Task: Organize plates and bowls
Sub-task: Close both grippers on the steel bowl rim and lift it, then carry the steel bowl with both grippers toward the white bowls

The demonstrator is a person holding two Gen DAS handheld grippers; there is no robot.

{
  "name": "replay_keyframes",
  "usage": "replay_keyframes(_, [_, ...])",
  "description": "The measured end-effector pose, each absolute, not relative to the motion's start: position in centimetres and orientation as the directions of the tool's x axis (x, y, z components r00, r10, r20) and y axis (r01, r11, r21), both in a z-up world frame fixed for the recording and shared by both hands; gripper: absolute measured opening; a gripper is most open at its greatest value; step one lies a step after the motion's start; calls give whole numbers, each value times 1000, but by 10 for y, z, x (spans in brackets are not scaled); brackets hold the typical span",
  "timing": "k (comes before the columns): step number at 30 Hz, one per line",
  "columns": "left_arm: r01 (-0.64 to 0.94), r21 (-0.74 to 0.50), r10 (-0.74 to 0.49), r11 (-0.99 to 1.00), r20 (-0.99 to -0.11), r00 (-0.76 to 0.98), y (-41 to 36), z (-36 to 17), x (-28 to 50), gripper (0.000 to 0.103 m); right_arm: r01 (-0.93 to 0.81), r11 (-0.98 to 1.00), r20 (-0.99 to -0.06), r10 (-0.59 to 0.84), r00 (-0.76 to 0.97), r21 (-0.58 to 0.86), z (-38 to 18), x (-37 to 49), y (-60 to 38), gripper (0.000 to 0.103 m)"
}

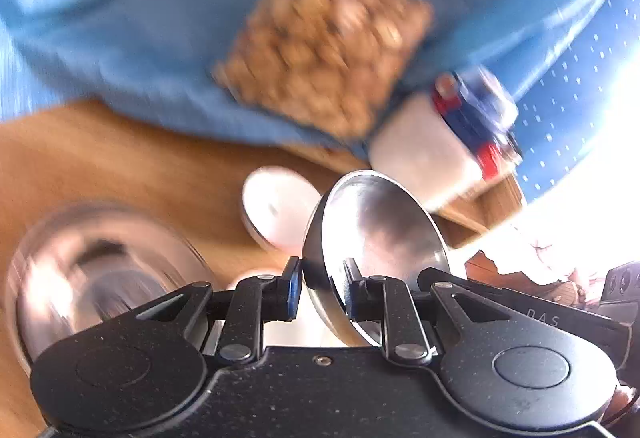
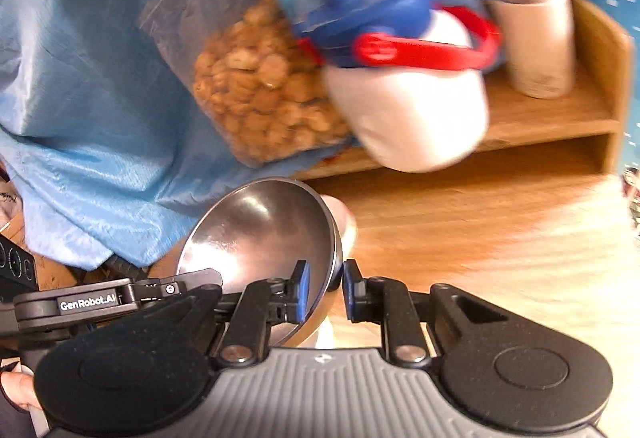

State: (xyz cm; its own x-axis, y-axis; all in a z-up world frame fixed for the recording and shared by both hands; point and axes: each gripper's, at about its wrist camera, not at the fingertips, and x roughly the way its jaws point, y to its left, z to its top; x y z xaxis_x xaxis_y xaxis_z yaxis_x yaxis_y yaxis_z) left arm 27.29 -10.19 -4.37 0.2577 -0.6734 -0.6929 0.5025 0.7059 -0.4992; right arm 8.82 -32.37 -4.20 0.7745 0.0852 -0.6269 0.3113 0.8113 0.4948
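Observation:
My left gripper is shut on the rim of a steel bowl and holds it tilted above the wooden table. My right gripper is shut on the rim of a steel bowl, also tilted and off the table; the left gripper's body shows beside it. A blurred glass bowl stands at the lower left in the left wrist view. A small white dish sits on the table behind the held bowl.
A bag of biscuits leans on blue cloth. A white bottle with a blue lid and red strap lies by a wooden shelf. A white steel-topped flask stands on the shelf.

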Motion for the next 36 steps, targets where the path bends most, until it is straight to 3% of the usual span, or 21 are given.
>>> replay_keyframes(13, [328,-484,-565,811,-792,231,-140,-80,124,24,221,842,-682,214,699,491,-70,-27,-371,20])
replay_keyframes(23, [361,-370,-489,856,-807,331,-142,-84,105,24,160,869,-706,260,659,469,-82,-22,-360,20])
replay_keyframes(36, [394,-333,-485,857,-779,397,-135,-93,128,25,142,912,-750,220,623,386,-92,18,-343,20])
